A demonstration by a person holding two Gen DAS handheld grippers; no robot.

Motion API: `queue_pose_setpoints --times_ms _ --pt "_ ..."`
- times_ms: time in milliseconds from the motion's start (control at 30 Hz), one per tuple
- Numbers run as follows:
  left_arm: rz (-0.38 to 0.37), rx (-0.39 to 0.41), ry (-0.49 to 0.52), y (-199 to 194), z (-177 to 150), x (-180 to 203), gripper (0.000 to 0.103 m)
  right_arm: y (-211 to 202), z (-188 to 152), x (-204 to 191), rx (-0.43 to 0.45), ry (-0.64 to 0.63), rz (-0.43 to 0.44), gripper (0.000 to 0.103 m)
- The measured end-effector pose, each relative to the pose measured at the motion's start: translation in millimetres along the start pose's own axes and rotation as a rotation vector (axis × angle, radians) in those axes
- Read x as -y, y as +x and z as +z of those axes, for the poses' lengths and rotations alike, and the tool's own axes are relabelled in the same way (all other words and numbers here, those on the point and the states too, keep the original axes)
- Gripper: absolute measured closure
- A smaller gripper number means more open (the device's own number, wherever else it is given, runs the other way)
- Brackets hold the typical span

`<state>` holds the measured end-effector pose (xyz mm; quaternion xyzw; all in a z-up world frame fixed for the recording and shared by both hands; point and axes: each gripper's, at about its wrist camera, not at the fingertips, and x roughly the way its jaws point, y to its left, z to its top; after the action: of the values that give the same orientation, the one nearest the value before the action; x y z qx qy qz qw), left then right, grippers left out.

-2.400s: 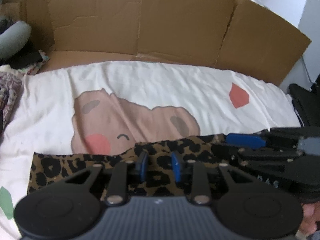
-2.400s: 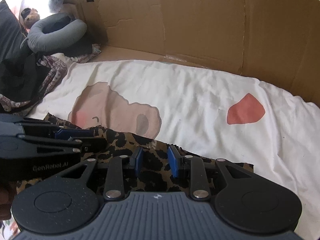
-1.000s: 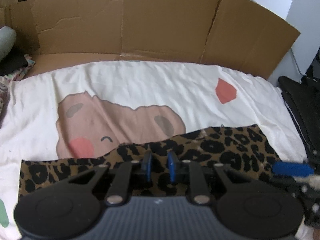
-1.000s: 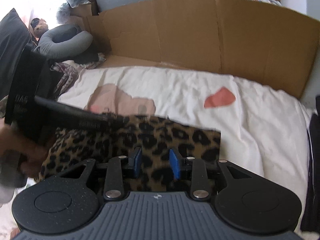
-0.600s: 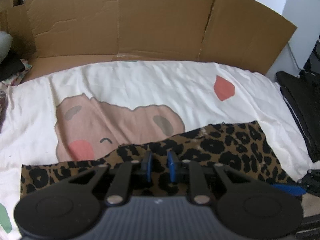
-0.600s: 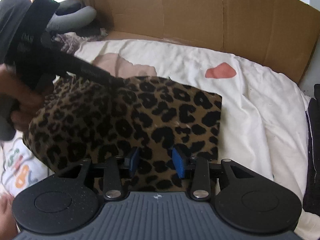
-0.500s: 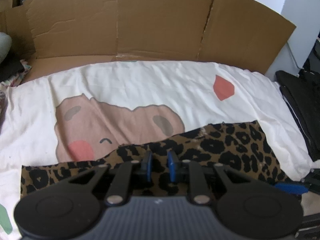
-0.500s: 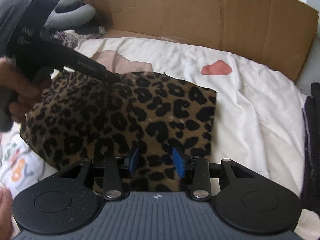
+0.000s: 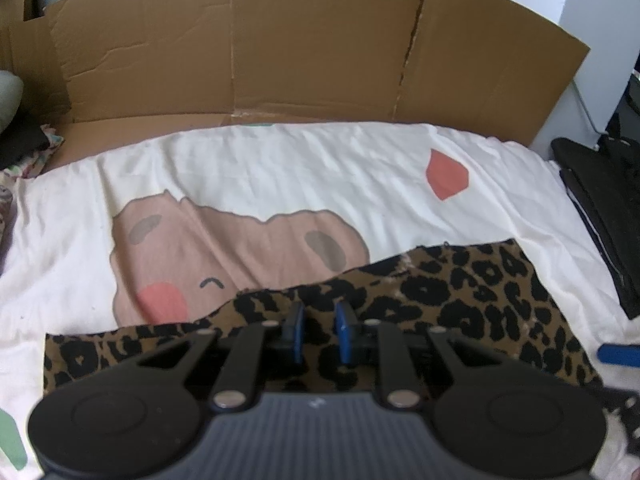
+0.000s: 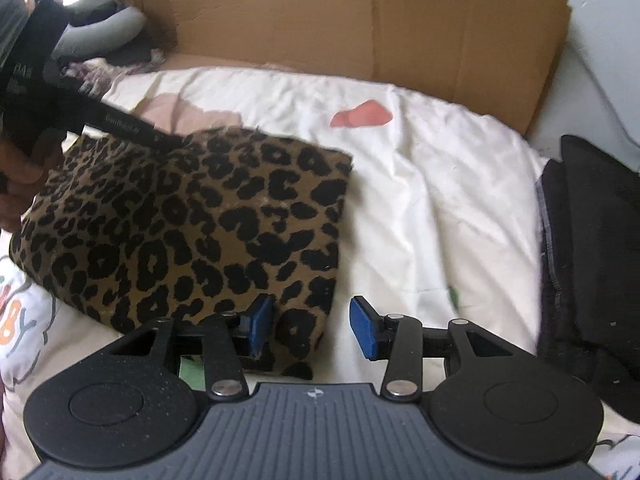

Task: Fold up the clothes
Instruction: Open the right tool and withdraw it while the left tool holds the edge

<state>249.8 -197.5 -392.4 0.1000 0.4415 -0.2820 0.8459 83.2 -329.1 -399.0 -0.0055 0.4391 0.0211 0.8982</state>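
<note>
A leopard-print garment [image 9: 460, 292] lies folded on a white bed sheet [image 9: 280, 168]; it also shows in the right wrist view [image 10: 192, 220]. My left gripper [image 9: 318, 334] is shut on the garment's near edge. In the right wrist view the left gripper [image 10: 176, 142] reaches in from the left and pinches the far edge of the cloth. My right gripper [image 10: 312, 330] is open, its left pad touching the garment's near right corner, nothing held. Its blue fingertip [image 9: 618, 356] shows at the right edge of the left wrist view.
A cardboard wall [image 9: 320, 40] stands behind the bed. A black garment [image 10: 592, 260] lies at the right edge, also in the left wrist view [image 9: 600, 208]. A grey neck pillow [image 10: 100, 28] and mixed clothes sit at the far left.
My right gripper has opened and let go of the leopard garment, which now lies folded over on the sheet. The left gripper stays shut on the cloth.
</note>
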Motion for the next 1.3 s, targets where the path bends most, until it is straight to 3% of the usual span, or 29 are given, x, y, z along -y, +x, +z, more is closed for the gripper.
queue_pose_setpoints --times_ms 200,367,433,667,733,767,867,933,1300 --pt "0.007 -0.002 0.000 0.7 -0.2 1.3 0.083 -18.4 -3.9 -7.0 0.039 0.032 0.069 0.055" --pt "0.007 -0.004 -0.002 0.5 0.1 1.1 0.083 -12.2 -12.3 -22.6 0.000 -0.004 0.095 0.061" --pt "0.008 -0.004 -0.003 0.3 0.0 1.0 0.083 -6.8 -16.5 -24.5 -0.019 -0.028 0.073 0.062" --pt "0.012 -0.011 0.001 -1.0 1.8 1.2 0.083 2.9 -25.7 -8.4 -0.060 0.064 0.072 0.062" --pt "0.021 -0.028 -0.045 -3.8 8.4 -0.3 0.083 4.4 -26.7 -10.5 -0.058 0.052 0.068 0.062" --pt "0.048 -0.017 -0.103 -6.9 11.6 -1.0 0.082 4.7 -26.7 -11.1 -0.059 0.053 0.066 0.062" --pt "0.056 0.036 -0.097 -24.6 16.7 2.7 0.076 5.9 -26.1 -9.9 -0.060 0.063 0.070 0.062" --pt "0.044 0.069 -0.094 -36.6 16.7 6.8 0.072 7.2 -26.0 -8.7 -0.060 0.072 0.074 0.062" --pt "-0.062 0.099 -0.076 -72.6 -10.4 49.6 0.071 7.4 -27.4 -6.1 -0.054 0.098 0.083 0.062"
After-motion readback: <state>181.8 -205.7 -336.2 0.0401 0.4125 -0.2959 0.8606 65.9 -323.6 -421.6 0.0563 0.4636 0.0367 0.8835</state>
